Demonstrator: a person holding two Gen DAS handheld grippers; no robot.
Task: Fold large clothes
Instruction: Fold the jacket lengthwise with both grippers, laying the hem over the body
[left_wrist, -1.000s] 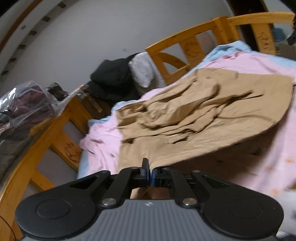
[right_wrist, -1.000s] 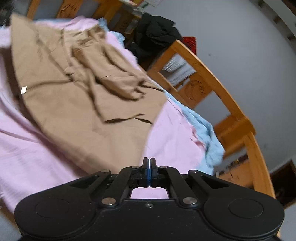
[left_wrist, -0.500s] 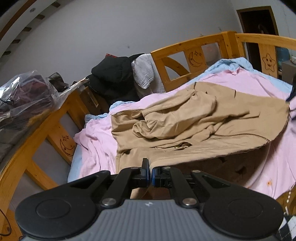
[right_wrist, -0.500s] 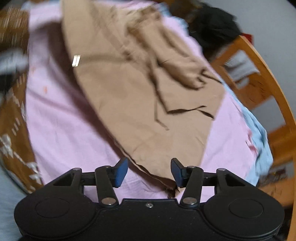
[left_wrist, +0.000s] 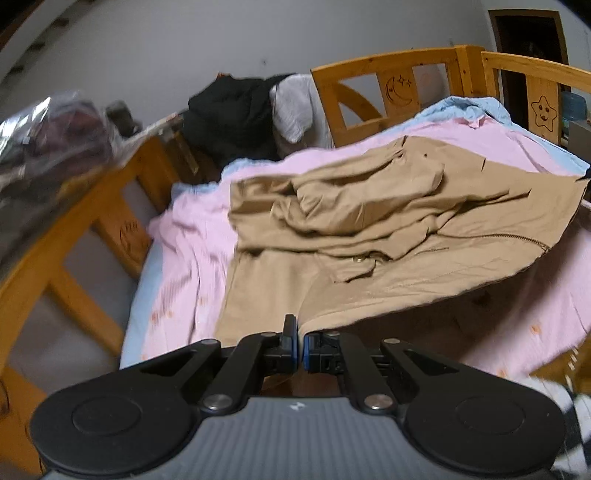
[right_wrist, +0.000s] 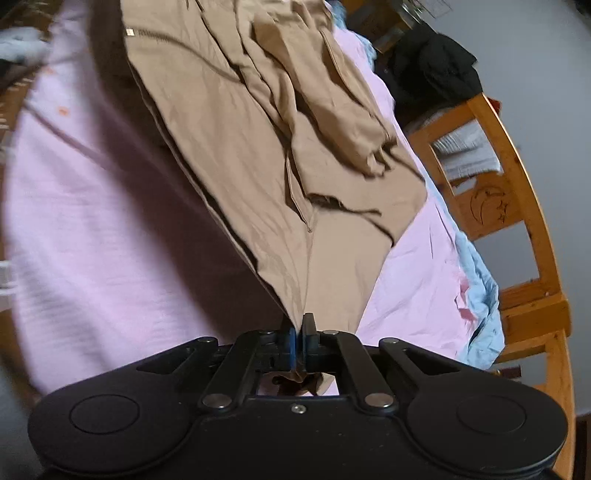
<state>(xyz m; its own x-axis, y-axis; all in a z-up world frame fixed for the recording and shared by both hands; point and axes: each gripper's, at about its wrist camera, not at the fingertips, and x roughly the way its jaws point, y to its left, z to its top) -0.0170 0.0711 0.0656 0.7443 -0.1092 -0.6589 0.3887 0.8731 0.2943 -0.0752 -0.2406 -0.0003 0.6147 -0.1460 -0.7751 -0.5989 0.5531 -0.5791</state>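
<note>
Across the middle of both frames, garment: a tan jacket (left_wrist: 388, 221) lies rumpled on the pink sheet (left_wrist: 192, 251), one edge lifted off the bed along the lower right of the left wrist view.
Jacket in right view: tan jacket (right_wrist: 258, 147) runs from the top of the frame down to a narrow point at bottom center.
Left gripper (left_wrist: 299, 349): pinched tight on a jacket corner at bottom center, cloth gathered between the pads.
Right gripper (right_wrist: 299, 345): clamped on another jacket corner, fabric bunched behind the fingers.
Bedding: blue sheet (right_wrist: 480, 302) shows past the pink one at lower right.
Bed frame (left_wrist: 399, 85): orange wood, moon and star carvings, upper right.
Dark clothes pile (left_wrist: 229, 118): upper center, by the rail.
</note>
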